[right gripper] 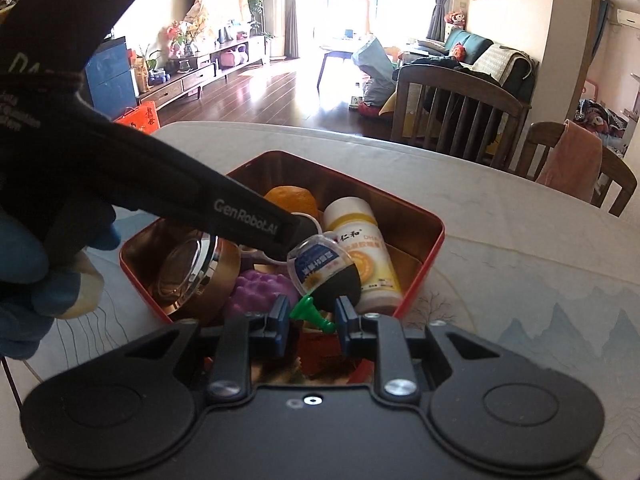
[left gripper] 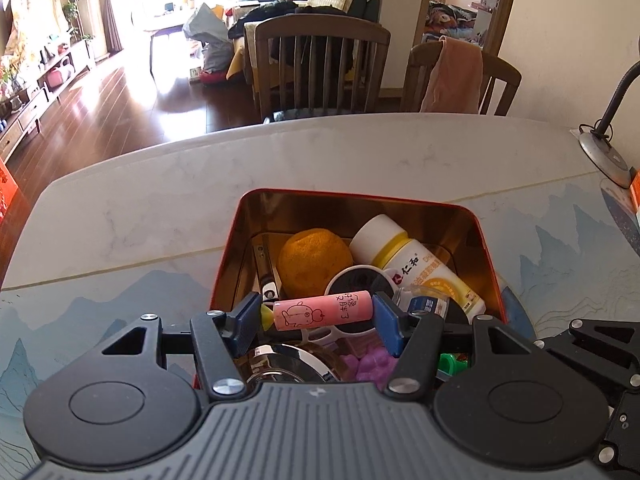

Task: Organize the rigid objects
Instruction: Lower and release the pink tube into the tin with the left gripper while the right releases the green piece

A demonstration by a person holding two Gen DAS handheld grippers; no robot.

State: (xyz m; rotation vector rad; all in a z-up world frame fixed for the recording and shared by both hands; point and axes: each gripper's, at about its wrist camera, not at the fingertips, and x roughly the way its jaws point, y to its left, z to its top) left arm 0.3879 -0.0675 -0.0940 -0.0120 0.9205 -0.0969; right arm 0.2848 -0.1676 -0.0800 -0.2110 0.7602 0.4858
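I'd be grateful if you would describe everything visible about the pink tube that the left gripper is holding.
The pink tube is a small matte cylinder, apparently plastic, with a yellow tip at its left end, a line-drawn cartoon animal and handwritten characters on its side. It lies horizontal, clamped end to end between the blue pads of the left gripper, hanging over the open red tin and its contents.
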